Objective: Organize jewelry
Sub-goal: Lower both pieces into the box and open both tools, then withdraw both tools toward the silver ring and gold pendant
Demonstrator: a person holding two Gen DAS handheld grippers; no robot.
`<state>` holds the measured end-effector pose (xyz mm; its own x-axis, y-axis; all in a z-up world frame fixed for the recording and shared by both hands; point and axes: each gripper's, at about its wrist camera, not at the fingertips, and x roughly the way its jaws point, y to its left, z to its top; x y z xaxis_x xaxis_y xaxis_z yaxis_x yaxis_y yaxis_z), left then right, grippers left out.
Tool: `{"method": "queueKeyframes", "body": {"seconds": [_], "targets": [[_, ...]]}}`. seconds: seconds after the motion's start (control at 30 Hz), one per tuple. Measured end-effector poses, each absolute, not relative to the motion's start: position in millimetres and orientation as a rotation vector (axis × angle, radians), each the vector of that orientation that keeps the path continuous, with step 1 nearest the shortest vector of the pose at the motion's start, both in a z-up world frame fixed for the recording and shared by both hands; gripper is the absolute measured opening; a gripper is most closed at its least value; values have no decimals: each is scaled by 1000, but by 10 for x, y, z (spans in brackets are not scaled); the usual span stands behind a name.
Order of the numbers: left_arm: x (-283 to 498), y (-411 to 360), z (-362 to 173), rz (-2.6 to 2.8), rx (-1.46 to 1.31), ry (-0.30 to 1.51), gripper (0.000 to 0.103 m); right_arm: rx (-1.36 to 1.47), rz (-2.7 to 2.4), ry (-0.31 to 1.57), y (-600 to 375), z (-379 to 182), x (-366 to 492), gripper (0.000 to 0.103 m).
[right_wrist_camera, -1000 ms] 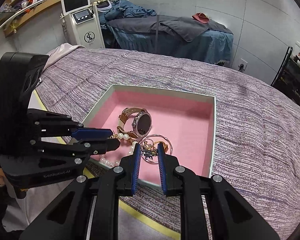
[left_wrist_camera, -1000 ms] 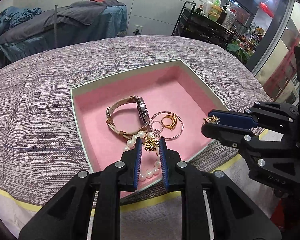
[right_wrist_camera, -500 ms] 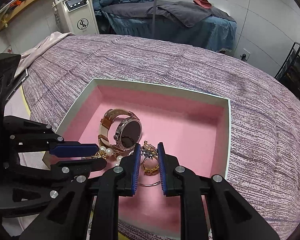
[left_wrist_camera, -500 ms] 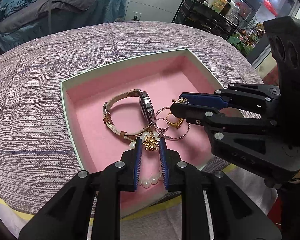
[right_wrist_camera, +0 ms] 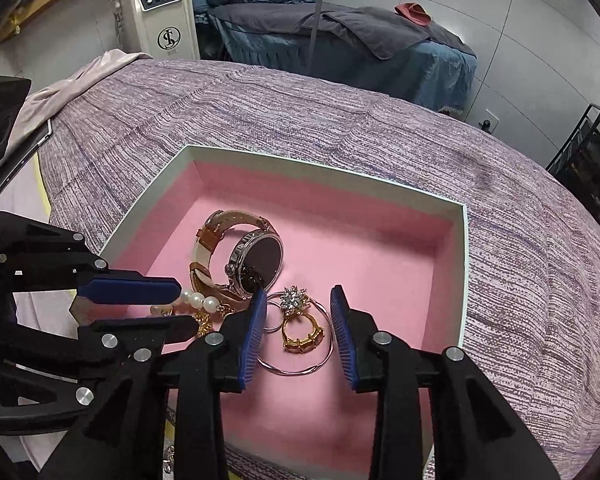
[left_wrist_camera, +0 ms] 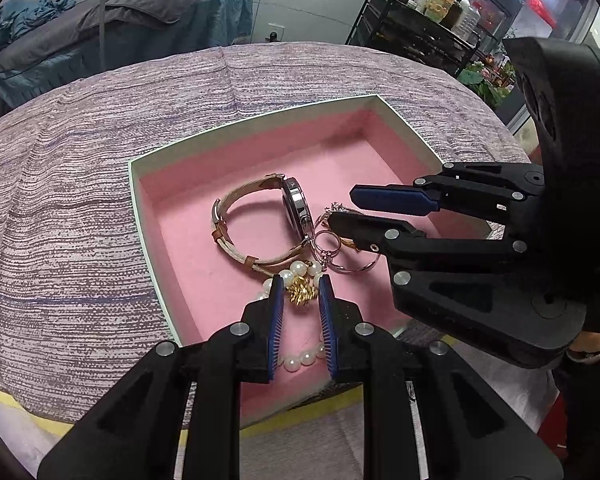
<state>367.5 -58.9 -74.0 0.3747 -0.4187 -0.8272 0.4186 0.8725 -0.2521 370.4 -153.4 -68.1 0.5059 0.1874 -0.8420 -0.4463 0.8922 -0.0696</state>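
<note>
We are holding two black grippers with ribbed blue pads over one box. The left gripper (left_wrist_camera: 300,300) is closing narrowly around a gold flower charm (left_wrist_camera: 300,291) on the pearl strand (left_wrist_camera: 300,356), though whether the pads are touching it we cannot tell. The right gripper (right_wrist_camera: 298,316) is standing spread apart, its pads flanking a crystal snowflake piece (right_wrist_camera: 294,299) and a gold ring (right_wrist_camera: 302,334), touching neither. These two are lying inside one thin silver hoop (right_wrist_camera: 296,368). We are counting one watch (right_wrist_camera: 256,258), round, dark-faced, steel-cased, on a cream and tan strap, resting on edge beside the pearls. All pieces are clustering toward the near edge of the square box (right_wrist_camera: 462,280), white-walled and lined with smooth pink foam. The box is sitting on a striped purple woven cover (right_wrist_camera: 260,100).
</note>
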Motion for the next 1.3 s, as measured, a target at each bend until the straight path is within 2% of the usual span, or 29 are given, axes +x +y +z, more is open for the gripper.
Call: {"method": "queueKeyframes", "body": {"seconds": [0.03, 0.1, 0.2, 0.23, 0.3, 0.4, 0.6, 0.87, 1.13, 1.2, 1.3], "targets": [[3672, -586, -735, -535, 0, 1059, 21, -301, 386, 963, -1530, -670, 3697, 34], [3658, -553, -717, -527, -5, 1051, 35, -305, 383, 947, -1541, -631, 3681, 34], [3625, -484, -655, -520, -34, 1027, 45, -300, 376, 924, -1584, -565, 3653, 37], [3604, -458, -625, -519, -41, 1015, 47, -295, 375, 916, -1604, -542, 3634, 38], [3553, -417, -558, -505, -44, 989, 58, -280, 368, 897, -1654, -488, 3577, 41], [3446, -331, -456, -487, -67, 939, 70, -262, 355, 867, -1721, -411, 3430, 47], [3166, -138, -373, -453, -140, 865, 82, -211, 371, 809, -1835, -304, 3029, 52], [2732, -23, -485, -377, -135, 808, 84, -216, 390, 810, -1815, -426, 2591, 52], [2398, -342, -678, -443, -47, 799, 83, -186, 334, 855, -1982, -638, 2410, 52], [2353, -453, -723, -463, -24, 803, 74, -178, 320, 860, -2039, -665, 2373, 52], [2364, -608, -775, -495, -4, 817, 69, -163, 302, 860, -2139, -674, 2329, 52]]}}
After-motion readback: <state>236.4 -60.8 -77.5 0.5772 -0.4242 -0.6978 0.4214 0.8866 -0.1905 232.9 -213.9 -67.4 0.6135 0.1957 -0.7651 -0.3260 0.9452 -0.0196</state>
